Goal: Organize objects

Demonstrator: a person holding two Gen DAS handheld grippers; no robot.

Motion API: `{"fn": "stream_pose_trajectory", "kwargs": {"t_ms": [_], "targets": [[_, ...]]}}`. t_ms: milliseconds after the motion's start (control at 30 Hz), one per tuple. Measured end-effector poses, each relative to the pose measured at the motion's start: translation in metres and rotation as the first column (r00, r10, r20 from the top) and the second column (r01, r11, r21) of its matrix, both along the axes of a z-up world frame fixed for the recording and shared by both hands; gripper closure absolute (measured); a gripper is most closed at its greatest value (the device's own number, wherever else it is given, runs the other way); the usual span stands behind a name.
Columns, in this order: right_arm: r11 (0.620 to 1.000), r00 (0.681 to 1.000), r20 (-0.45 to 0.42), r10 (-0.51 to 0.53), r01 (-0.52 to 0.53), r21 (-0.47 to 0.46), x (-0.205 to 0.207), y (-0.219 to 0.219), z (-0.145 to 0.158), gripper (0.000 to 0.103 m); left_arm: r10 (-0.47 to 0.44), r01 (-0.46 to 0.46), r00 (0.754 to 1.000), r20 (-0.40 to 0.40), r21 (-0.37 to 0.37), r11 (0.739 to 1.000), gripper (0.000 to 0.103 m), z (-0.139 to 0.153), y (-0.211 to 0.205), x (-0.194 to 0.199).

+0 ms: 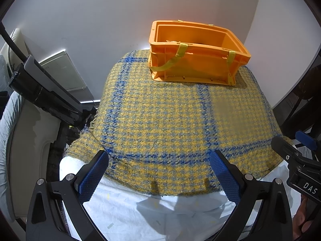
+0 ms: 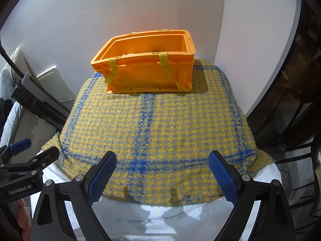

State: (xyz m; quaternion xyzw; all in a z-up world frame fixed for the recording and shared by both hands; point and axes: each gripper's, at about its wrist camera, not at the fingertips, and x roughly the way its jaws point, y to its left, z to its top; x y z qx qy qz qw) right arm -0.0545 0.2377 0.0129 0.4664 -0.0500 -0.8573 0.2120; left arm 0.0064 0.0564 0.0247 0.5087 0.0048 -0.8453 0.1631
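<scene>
An orange plastic crate (image 1: 197,60) (image 2: 146,70) with yellow straps stands at the far end of a table covered by a yellow-and-blue checked cloth (image 1: 170,124) (image 2: 156,128). Something small shows over the crate's near rim; I cannot tell what. My left gripper (image 1: 159,170) hovers open over the cloth's near edge, nothing between its blue pads. My right gripper (image 2: 162,170) is open too, also above the near edge with nothing between its fingers. Each gripper shows at the side of the other's view: the right gripper (image 1: 297,160) and the left gripper (image 2: 30,166).
A white sheet (image 1: 152,210) hangs below the cloth at the front. A white wall (image 2: 120,10) stands right behind the crate. A black device (image 1: 42,92) and a white panel (image 1: 64,70) lie to the left. Dark furniture (image 2: 291,92) stands to the right.
</scene>
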Motion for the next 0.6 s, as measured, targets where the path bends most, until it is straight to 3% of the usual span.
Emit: {"fn": "stream_pose_trajectory", "kwargs": {"t_ms": [600], "targets": [[1.000, 1.000, 0.000, -0.001, 0.001, -0.002, 0.0007, -0.0013, -0.0007, 0.010, 0.001, 0.000, 1.000, 0.005, -0.001, 1.000, 0.000, -0.0005, -0.0008, -0.0002]]}}
